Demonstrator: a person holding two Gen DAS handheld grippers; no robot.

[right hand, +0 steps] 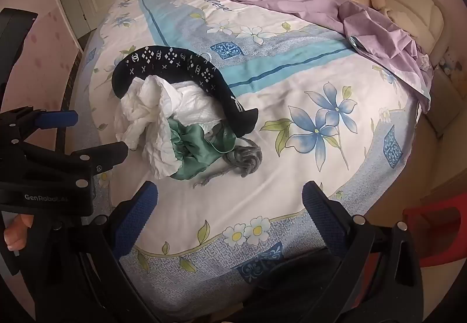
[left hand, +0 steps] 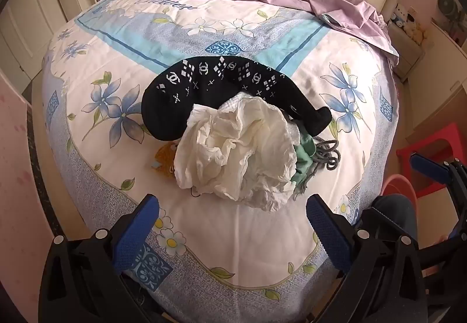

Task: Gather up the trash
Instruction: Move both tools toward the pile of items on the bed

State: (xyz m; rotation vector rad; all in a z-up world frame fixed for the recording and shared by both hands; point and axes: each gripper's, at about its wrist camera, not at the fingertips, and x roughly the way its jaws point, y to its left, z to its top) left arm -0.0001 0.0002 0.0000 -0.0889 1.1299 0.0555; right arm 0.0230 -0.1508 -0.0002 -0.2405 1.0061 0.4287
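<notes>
Bed [left hand: 233, 241] below; crumpled tissue [left hand: 236, 153] lies just ahead of the left gripper [left hand: 232, 216], both grippers' fingers spread, empty. Light, soft, crushable: pinch its near bulge.

Black grippers [left hand: 232, 222], blue textured pads [right hand: 132, 219]

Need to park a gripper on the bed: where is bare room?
Free: floral cover right of the black sock, up to the purple sheet; also the near strip before both open grippers. Crowded: crumpled white paper, green cloth, grey cord.
</notes>
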